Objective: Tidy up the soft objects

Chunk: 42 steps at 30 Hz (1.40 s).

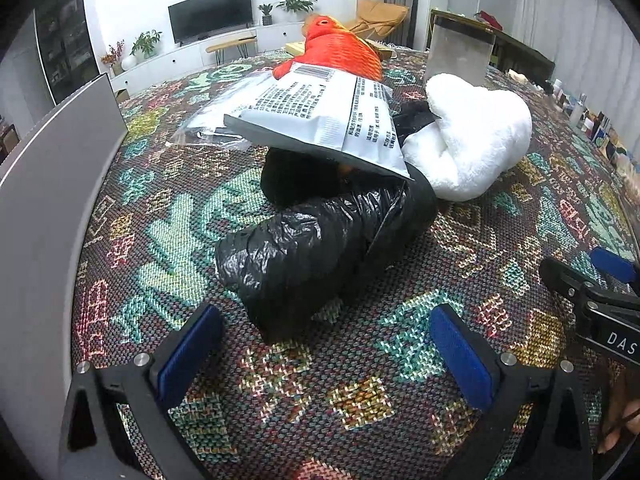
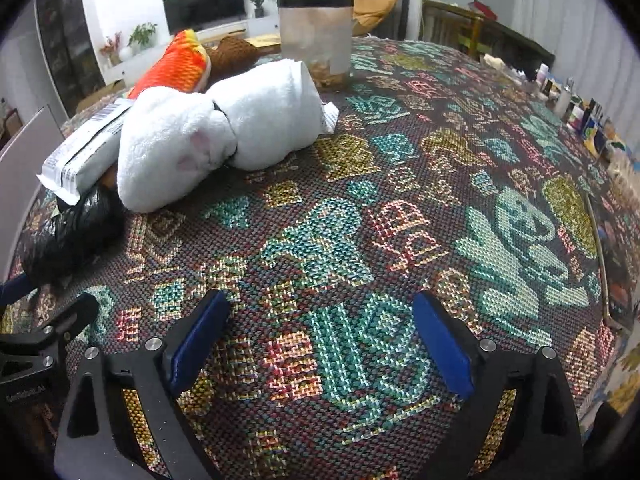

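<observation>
the crumpled black plastic bag (image 1: 320, 248) lies on the colourful woven surface (image 2: 360, 208), under a white printed pouch (image 1: 320, 120), beside the white plush toy (image 2: 216, 132). both left gripper (image 1: 326, 354) and right gripper (image 2: 320, 344) have jaws spread, nothing between.

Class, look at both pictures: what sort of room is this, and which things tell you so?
Most likely a home living room: a television on a low white cabinet, potted plants, and a table under a patterned woven cloth.

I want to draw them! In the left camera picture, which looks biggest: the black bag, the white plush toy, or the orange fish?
As they look in that view:
1. black bag, though it is nearest
2. white plush toy
3. orange fish, farthest and partly hidden
</observation>
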Motion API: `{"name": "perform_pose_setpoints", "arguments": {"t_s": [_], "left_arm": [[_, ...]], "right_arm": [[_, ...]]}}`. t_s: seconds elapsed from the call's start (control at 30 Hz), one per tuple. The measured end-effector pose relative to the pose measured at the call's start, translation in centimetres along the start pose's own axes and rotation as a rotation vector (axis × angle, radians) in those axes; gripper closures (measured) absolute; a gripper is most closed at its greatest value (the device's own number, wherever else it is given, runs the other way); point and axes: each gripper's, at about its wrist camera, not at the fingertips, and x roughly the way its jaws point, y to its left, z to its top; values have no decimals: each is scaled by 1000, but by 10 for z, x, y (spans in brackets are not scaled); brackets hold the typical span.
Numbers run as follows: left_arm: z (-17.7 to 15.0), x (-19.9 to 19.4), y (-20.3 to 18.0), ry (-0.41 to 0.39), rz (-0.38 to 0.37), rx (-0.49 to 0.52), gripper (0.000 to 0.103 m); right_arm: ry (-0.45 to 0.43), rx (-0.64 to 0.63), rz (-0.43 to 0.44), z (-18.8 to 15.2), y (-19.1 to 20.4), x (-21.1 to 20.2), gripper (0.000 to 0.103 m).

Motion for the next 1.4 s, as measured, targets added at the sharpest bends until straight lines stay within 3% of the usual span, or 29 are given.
{"name": "perform_pose_setpoints", "arguments": {"t_s": [1.4], "left_arm": [[0, -1, 1, 0, -2, 0, 0]], "right_arm": [[-3, -1, -5, -3, 4, -3, 6]]}}
